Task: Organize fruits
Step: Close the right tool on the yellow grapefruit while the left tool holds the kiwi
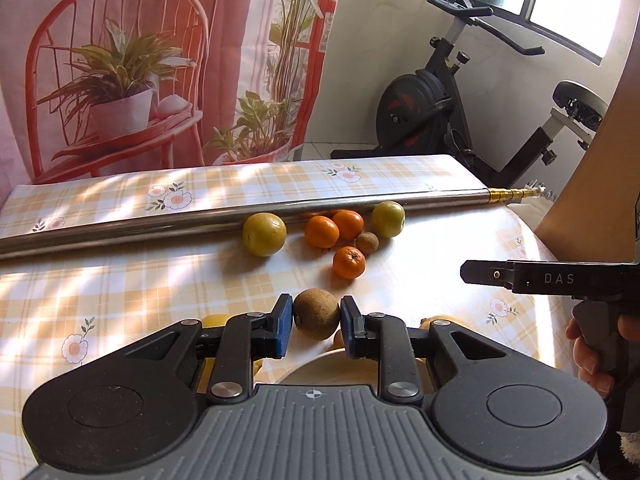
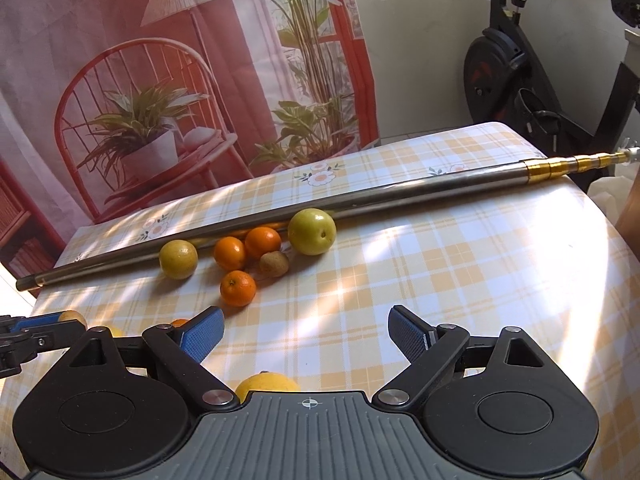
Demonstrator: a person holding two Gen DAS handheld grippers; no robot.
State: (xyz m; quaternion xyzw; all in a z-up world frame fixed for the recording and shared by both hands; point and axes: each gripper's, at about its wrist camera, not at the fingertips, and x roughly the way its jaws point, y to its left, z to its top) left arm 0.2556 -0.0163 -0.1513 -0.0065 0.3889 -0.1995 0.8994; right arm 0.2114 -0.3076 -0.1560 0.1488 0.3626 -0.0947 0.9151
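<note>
The left tool [image 1: 316, 320] is pinching a small brown fruit [image 1: 316, 314] across its middle, blue pads [image 1: 283, 320] on either side, above the near part of the checked worktop [image 1: 120, 280], over a pale dish [image 1: 320, 368]. The fruit is looking light, firm and rough-skinned, so a gentle grip at its widest part should be holding. The right tool [image 2: 306, 334] is hanging spread and empty; loose oranges [image 2: 238, 288] are lying farther off beside a metal pole [image 2: 360, 200].
</note>
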